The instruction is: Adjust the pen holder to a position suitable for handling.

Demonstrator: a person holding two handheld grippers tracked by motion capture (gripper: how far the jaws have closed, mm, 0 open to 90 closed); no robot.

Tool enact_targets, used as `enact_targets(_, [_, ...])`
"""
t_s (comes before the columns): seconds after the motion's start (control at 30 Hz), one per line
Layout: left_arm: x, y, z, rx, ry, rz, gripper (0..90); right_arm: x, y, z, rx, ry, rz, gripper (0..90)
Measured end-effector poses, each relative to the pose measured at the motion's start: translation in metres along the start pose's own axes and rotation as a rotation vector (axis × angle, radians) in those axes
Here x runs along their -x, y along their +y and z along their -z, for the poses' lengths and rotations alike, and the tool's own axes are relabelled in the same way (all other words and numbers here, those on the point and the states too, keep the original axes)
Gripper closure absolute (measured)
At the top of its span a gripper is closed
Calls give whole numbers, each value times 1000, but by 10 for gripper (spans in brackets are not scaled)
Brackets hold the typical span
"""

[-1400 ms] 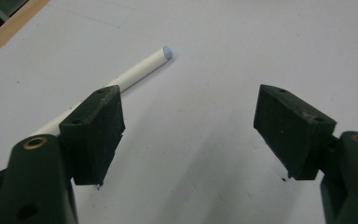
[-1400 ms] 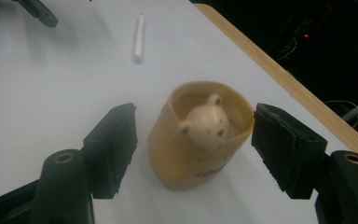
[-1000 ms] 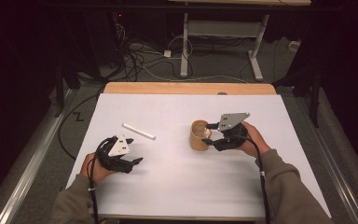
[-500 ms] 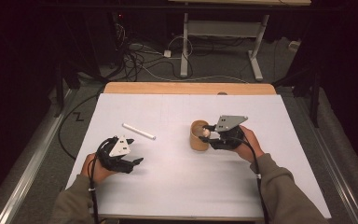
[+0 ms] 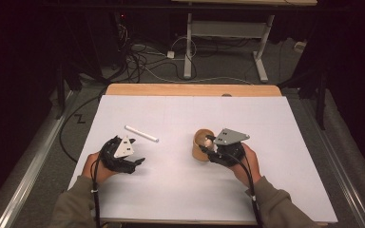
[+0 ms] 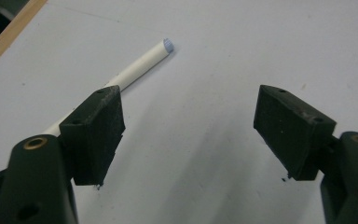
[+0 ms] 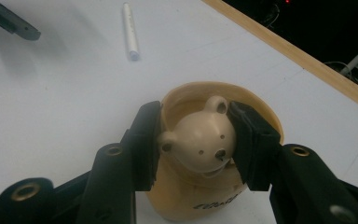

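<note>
My right gripper (image 7: 196,144) is clamped on a small cream bear head (image 7: 200,141), one black jaw pressed against each side of it, just under the ears. The bear head sits at the near rim of a tan cup (image 7: 223,196), which stands upright on the white table (image 5: 180,190); the far rim of the cup curves behind the bear's ears. From the high view the cup (image 5: 200,145) stands right of the table's middle, and my right gripper (image 5: 210,148) reaches it from the right, its grey plate tilted above my hand. My left gripper (image 6: 189,135) has its jaws spread wide apart with nothing between them, only bare table. A white marker (image 6: 140,65) lies flat on the table just beyond my left jaw, its near part hidden behind that jaw and its bluish tip pointing away. In the high view the marker (image 5: 141,133) lies slanted between my two hands, near my left gripper (image 5: 130,161) and well apart from the cup. A wooden edge (image 5: 192,89) runs along the far side of the table.
</note>
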State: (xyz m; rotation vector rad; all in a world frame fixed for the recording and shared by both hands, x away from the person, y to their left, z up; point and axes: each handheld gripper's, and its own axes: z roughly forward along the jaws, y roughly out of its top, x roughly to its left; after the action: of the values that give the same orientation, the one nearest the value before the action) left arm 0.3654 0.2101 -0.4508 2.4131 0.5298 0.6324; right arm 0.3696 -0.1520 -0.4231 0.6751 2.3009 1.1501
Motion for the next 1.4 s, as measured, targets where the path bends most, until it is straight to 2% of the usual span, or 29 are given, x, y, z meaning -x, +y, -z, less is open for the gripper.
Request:
enact_targets(0.1, [-2, 3, 0, -1, 3, -18, 233, -4, -1, 1, -9, -5, -2, 560])
enact_targets(0.13, [-4, 6, -1, -6, 2, -21, 233, -4, -5, 3, 5, -7, -9, 551])
enact_targets(0.2, [-8, 9, -2, -9, -3, -28, 233, -2, -7, 6, 30, -7, -37, 465])
enact_targets(0.3, [-15, 15, -6, -27, -10, -48, 233, 0, -9, 11, 54, -11, -50, 438])
enact_targets(0.37, [-21, 19, -7, -38, -18, -61, 233, 2, -12, 18, 72, -10, -60, 386])
enact_targets(0.4, [-25, 23, -9, -47, -27, -71, 233, 2, -12, 18, 72, -10, -60, 386])
enact_targets(0.43, [-30, 29, -12, -63, -40, -83, 234, 3, -17, 26, 90, -9, -62, 381])
enact_targets(0.47, [-30, 29, -12, -63, -40, -83, 248, 3, -17, 26, 90, -9, -62, 381])
enact_targets(0.53, [-37, 41, -20, -106, -62, -118, 253, 1, -23, 39, 84, -13, -21, 353])
enact_targets(0.57, [-37, 41, -20, -106, -62, -118, 256, 1, -23, 39, 84, -13, -21, 353])
enact_targets(0.63, [-42, 49, -27, -145, -93, -141, 260, 1, -28, 52, 86, -18, 5, 344])
enact_targets(0.67, [-46, 53, -33, -171, -125, -156, 277, 2, -34, 62, 92, -15, 5, 342])
enact_targets(0.7, [-46, 53, -33, -171, -125, -156, 278, 2, -36, 66, 90, -19, -1, 341])
enact_targets(0.73, [-51, 58, -40, -214, -150, -170, 283, 3, -40, 70, 87, -29, -4, 342])
enact_targets(0.83, [-59, 65, -49, -273, -212, -188, 327, 4, -54, 77, 59, -43, -11, 341])
enact_targets(0.87, [-61, 68, -52, -295, -228, -207, 336, 4, -58, 79, 48, -44, -14, 341])
enact_targets(0.97, [-66, 75, -58, -346, -257, -238, 370, 5, -71, 84, 25, -44, -30, 341])
enact_targets(1.0, [-70, 82, -63, -385, -298, -258, 389, 6, -75, 86, 19, -41, -42, 341])
enact_targets(1.07, [-73, 89, -69, -421, -316, -282, 403, 7, -80, 88, 8, -47, -48, 341])
enact_targets(1.1, [-73, 89, -69, -421, -316, -282, 416, 8, -83, 90, 7, -46, -55, 340])
enact_targets(1.27, [-77, 98, -87, -518, -371, -337, 457, 9, -91, 96, 2, -45, -70, 338])
enact_targets(1.4, [-76, 98, -100, -550, -412, -375, 509, 13, -97, 102, 6, -50, -98, 338])
